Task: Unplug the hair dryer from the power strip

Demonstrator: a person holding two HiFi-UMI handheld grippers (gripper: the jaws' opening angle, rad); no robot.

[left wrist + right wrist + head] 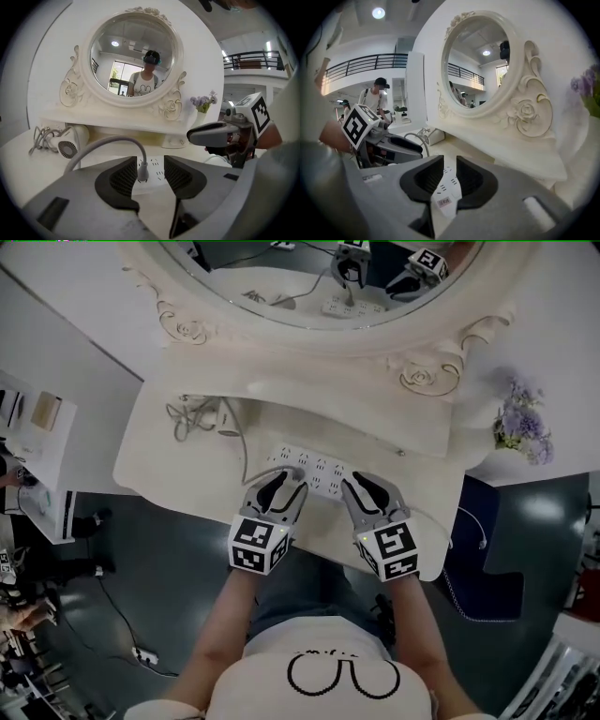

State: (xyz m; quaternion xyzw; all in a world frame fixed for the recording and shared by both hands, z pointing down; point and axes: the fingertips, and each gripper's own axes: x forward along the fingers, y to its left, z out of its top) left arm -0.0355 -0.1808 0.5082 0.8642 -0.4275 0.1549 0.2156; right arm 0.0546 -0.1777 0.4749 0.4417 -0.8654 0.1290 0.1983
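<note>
Head view: we note a white strip (319,470) lying flat near the front edge of the tabletop (178,479), below a mirror (319,282). The dryer (228,418) lies on the tabletop's left part, well apart from the strip, beside a coil of cord. A grey cable (246,454) runs down from the dryer side to the strip's left end. The left gripper (284,486) sits over that left end and the right gripper (364,488) over the right end. Flowers (520,423) stand at the far right.

Left gripper view: we see the fingers (124,178) apart, holding nothing. The plug (143,174) stands upright between them, seated in the strip (157,174). It is close to the left finger, with a clear gap to the right one. The cable (105,143) arches up and left from the plug. The dryer (70,144) lies at the back left, its grille facing us. The right gripper (213,133) shows at the right.

Right gripper view: we see the fingers (471,180) a narrow gap apart, gripping nothing. The strip's (446,190) labelled end shows through the gap and runs beneath them; we cannot tell whether they touch it. The left gripper (391,143) shows at the left, the mirror (480,65) above.
</note>
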